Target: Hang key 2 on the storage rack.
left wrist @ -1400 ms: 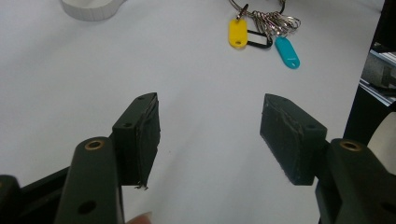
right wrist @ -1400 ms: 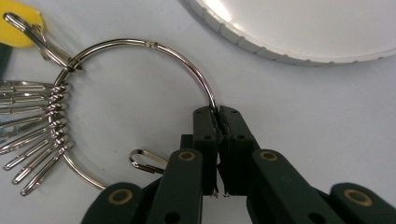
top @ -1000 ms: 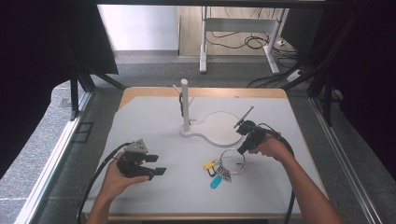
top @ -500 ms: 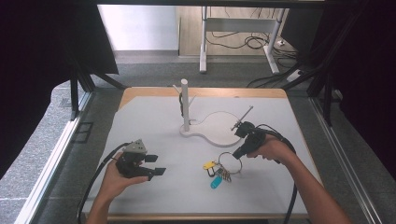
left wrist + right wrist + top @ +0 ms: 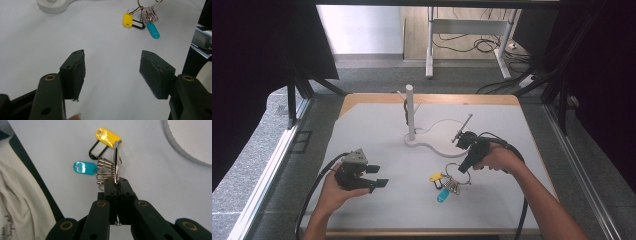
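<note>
No text I can read anywhere, faint script at seven o'clock on pale cloth [image 5: 22, 220] in my right gripper view too small and blurred, key tags [image 5: 108, 136] blank

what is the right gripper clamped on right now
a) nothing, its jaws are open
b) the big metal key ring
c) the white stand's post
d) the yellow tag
b: in the right gripper view the right gripper has its jaws shut on the edge of the big metal key ring, while the yellow tag and the teal tag hang free beyond the jaws.
</note>
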The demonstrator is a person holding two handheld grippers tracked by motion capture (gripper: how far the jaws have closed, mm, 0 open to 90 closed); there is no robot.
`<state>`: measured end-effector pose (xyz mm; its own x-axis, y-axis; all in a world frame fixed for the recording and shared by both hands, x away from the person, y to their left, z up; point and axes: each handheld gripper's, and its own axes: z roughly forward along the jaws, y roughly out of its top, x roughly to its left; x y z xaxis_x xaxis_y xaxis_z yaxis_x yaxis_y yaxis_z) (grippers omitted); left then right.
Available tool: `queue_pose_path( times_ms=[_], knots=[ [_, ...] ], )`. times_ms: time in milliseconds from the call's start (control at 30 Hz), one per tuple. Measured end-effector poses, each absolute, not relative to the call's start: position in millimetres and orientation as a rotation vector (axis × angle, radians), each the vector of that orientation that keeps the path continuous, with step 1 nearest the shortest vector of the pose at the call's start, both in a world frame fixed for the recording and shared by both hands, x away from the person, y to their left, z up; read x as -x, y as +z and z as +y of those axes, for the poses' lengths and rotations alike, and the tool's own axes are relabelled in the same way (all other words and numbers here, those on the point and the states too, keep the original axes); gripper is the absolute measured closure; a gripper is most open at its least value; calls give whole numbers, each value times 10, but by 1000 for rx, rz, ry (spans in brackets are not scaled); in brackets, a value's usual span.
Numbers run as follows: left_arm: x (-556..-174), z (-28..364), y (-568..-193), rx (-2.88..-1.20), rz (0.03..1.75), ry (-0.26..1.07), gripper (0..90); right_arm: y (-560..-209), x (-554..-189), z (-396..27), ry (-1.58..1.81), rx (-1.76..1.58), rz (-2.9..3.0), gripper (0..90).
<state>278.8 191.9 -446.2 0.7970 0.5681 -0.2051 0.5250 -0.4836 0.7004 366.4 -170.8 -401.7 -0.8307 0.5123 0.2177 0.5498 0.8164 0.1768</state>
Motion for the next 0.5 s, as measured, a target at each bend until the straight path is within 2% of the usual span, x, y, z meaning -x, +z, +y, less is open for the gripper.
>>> queue_pose_path(
  times_ms=[500],
  knots=[
    [-2787, 1970, -4453, -2170, 805, 68, 380, -3426, -3785, -1590, -380, 841, -2873, 877]
  ],
)
